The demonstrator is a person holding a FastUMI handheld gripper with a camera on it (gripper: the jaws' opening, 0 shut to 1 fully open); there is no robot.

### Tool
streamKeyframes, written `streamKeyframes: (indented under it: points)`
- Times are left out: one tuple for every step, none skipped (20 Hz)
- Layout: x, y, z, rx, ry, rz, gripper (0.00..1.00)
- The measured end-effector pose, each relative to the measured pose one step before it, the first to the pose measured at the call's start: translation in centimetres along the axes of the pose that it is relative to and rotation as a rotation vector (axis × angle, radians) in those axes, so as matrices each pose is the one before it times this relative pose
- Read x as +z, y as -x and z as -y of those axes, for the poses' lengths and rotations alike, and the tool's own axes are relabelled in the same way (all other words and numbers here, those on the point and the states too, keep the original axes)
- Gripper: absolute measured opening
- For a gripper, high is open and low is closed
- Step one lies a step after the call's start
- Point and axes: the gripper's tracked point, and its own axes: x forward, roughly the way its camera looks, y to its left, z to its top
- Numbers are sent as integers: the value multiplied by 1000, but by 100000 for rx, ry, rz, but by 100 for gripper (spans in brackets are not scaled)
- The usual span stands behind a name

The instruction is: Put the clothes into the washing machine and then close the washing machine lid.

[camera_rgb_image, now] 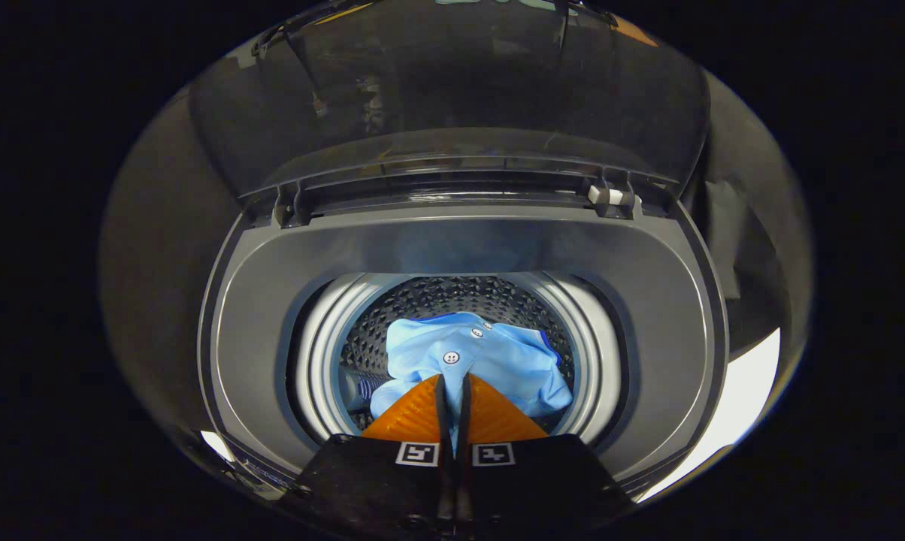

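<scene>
One top-loading washer and one garment are in the gripper view, listed by size:

- Washer (648, 315): grey top deck surrounds a round opening; seen from above.
- Lid (452, 83): dark and translucent, raised upright behind the opening, hinged along the rear edge of the deck.
- Drum (437, 294): perforated metal wall visible inside a pale ring, below the deck.
- Shirt (490, 353): light blue, with white buttons, bunched inside the drum, just ahead of and below the fingers.
- Gripper (452, 379): positioned above the near side of the opening, pointing down into the drum. Fingers are nearly together, with a narrow slit between them. A strip of blue fabric shows in the slit; whether both fingers press on it cannot be determined.
</scene>
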Motion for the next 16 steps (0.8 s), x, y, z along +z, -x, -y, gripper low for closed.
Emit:
streamKeyframes:
  points:
    - [-118, -229, 54, 164, -1575, 977, 18]
    - [318, 814, 498, -1588, -455, 1599, 34]
    - [123, -530, 23, -440, -166, 1396, 50]
    - [148, 326, -87, 558, -85, 43, 66]
    - [-229, -37, -136, 994, 48, -464, 82]
    - [90, 236, -31, 320, 207, 61, 98]
    - [56, -14, 63, -85, 401, 662, 97]
    - [113, 310, -44, 198, 352, 711, 98]
    - [-146, 278, -104, 504, 289, 471, 97]
    - [-70, 400, -254, 1178, 372, 682, 97]
    - [-208, 376, -200, 636, 620, 672, 98]
    - [-85, 470, -102, 539, 1071, 1072, 98]
    - [-6, 493, 4, -99, 960, 1476, 98]
    - [258, 591, -88, 603, 539, 1948, 98]
    - [420, 753, -307, 1133, -175, 2977, 97]
    - [755, 808, -271, 1464, -612, 3623, 98]
